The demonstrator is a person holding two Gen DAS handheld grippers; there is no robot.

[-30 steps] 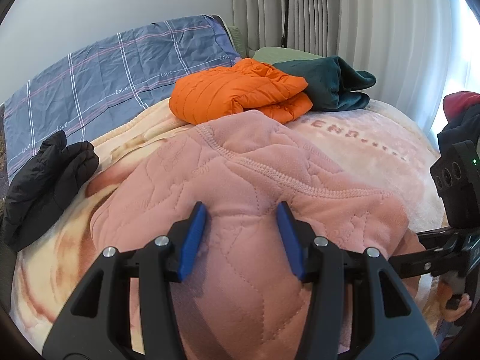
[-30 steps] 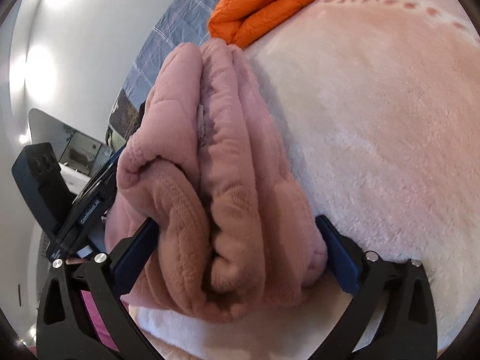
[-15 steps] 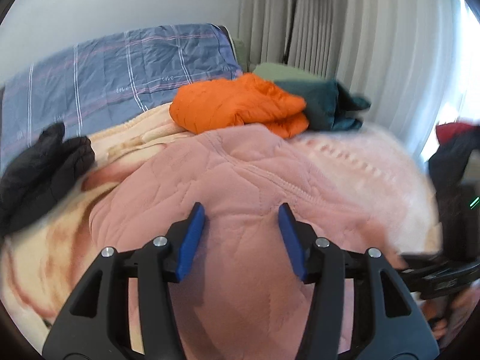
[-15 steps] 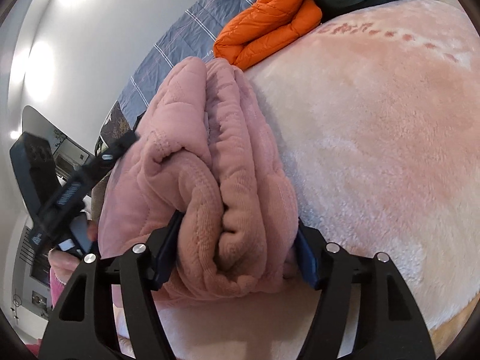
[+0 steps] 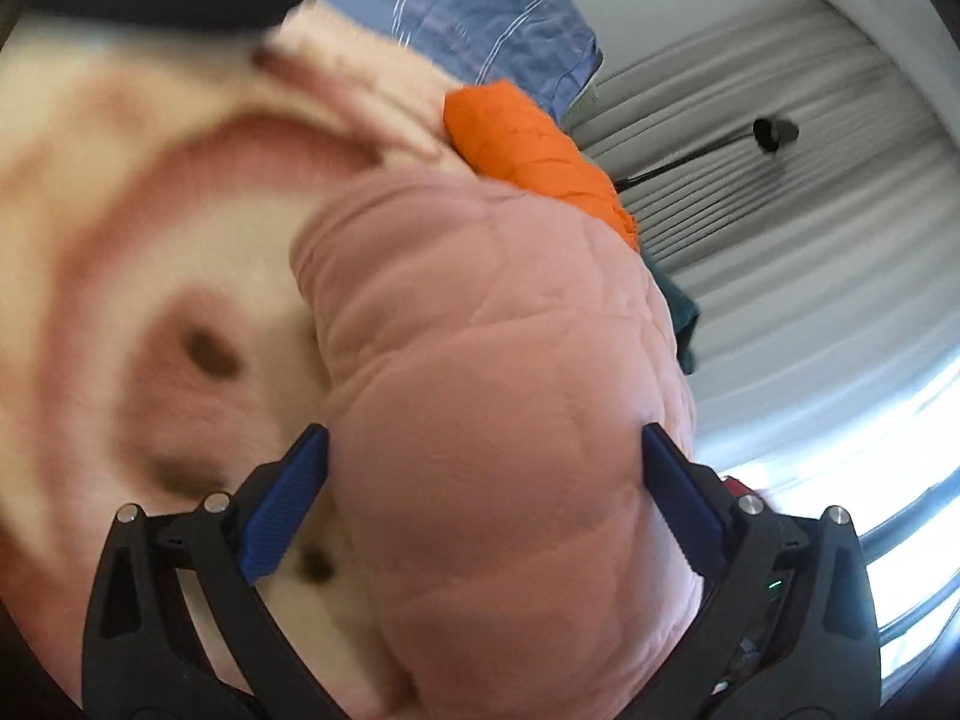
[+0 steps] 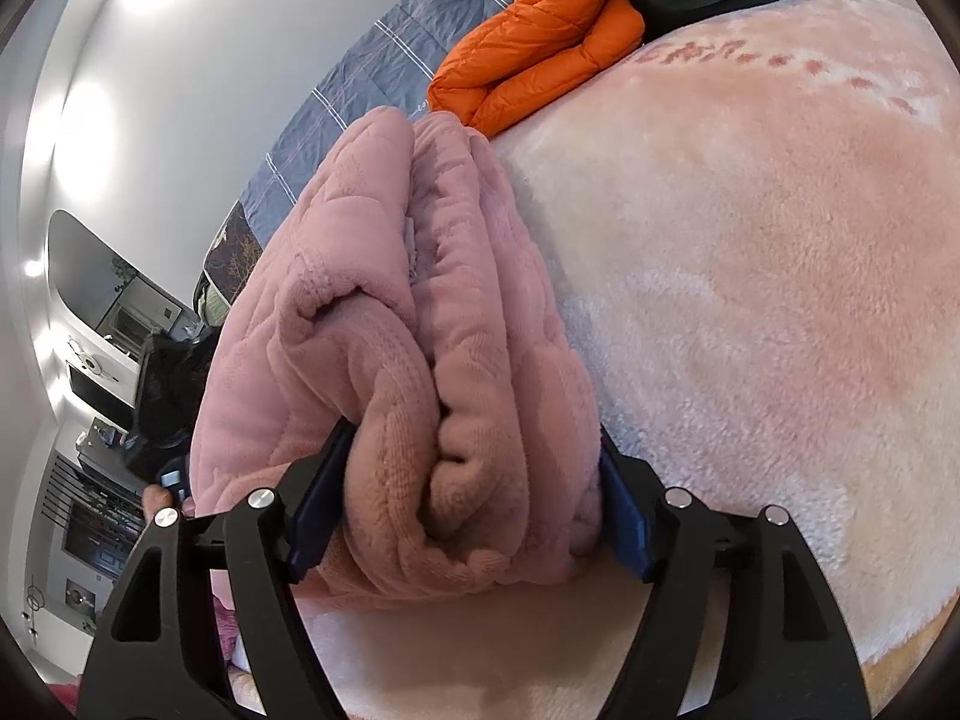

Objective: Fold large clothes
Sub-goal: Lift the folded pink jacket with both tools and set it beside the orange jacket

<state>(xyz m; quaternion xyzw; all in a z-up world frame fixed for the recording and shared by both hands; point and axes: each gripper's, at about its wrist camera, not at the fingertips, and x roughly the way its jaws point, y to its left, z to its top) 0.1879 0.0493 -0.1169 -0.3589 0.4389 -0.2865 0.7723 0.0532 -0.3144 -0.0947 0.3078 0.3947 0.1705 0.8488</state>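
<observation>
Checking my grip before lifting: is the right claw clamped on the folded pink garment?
Yes, the right claw has both fingers pressed into the folded pink garment.

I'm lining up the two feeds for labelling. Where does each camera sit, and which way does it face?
Left wrist: on the left gripper, rolled sideways, looking along its jaws, which straddle the pink garment; blurred blanket beyond.
Right wrist: on the right gripper, looking along its jaws, which squeeze the folded pink garment; a fingertip shows at left.
Shared: the garment, orange jacket, blue plaid bedding.
</observation>
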